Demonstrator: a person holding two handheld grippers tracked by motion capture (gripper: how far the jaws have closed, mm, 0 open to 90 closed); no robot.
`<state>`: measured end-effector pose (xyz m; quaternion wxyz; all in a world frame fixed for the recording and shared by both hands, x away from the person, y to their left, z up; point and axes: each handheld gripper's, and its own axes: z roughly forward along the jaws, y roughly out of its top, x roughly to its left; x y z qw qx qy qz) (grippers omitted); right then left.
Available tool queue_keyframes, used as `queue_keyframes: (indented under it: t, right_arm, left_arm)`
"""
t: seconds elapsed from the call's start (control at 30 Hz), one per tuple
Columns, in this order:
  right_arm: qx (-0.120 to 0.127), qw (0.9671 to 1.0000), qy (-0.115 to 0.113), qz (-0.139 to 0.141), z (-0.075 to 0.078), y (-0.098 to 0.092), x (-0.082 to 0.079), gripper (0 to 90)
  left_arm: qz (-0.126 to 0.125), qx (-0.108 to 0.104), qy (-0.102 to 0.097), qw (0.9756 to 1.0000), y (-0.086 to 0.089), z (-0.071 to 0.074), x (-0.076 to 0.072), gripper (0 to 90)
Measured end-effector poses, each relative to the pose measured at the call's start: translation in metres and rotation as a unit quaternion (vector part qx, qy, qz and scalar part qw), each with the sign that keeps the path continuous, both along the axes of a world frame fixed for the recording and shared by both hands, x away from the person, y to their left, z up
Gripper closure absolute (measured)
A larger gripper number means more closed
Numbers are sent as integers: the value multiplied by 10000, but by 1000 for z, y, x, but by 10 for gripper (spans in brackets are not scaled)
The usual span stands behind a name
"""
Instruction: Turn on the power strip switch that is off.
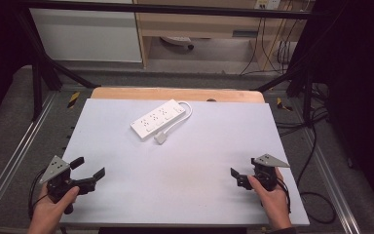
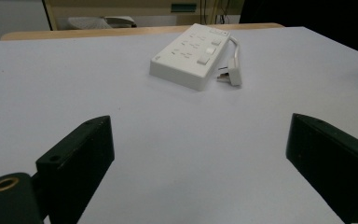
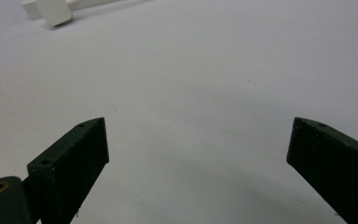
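You find no text you can read anywhere here. The white power strip [image 2: 190,55] carries small marks beside its sockets and switches, but they are too small and blurred for you to make out. Past the table's far edge behind that strip, a small teal label [image 2: 183,7] on the wooden furniture shows no legible letters.
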<state>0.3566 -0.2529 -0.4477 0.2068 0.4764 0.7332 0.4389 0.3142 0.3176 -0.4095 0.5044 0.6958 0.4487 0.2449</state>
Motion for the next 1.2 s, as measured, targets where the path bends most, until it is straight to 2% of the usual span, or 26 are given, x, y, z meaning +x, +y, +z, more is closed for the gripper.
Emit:
queue_keyframes:
  t: [0.2,0.23,0.43,0.5,0.63,0.77,0.9,1.2]
  right_arm:
    - [-53,10000,-47,42,1,2,-1,53]
    - [-61,10000,-51,52,2,3,-2,53]
    - [-113,9999,-59,9,3,3,-3,49]
    - [-99,9999,-49,-43,4,2,-3,49]
    - [-64,10000,-45,-49,5,2,-5,49]
    - [-67,9999,-101,-93,5,1,-5,41]
    - [-11,9999,-92,-84,6,0,-5,41]
    - [-30,9999,-89,-78,6,1,-6,41]
  left_arm:
    - [-17,30,-89,10000,-1,1,0,83]
    - [-5,-46,-88,10000,-1,2,0,83]
    - [12,-31,-52,10000,1,4,4,84]
    - [51,-114,12,9999,1,6,7,85]
    - [158,-121,23,9998,0,12,14,86]
    - [231,-201,-65,9995,6,22,20,85]
    - [282,-131,-104,9995,10,30,26,89]
    - [44,14,-100,9999,-4,41,41,81]
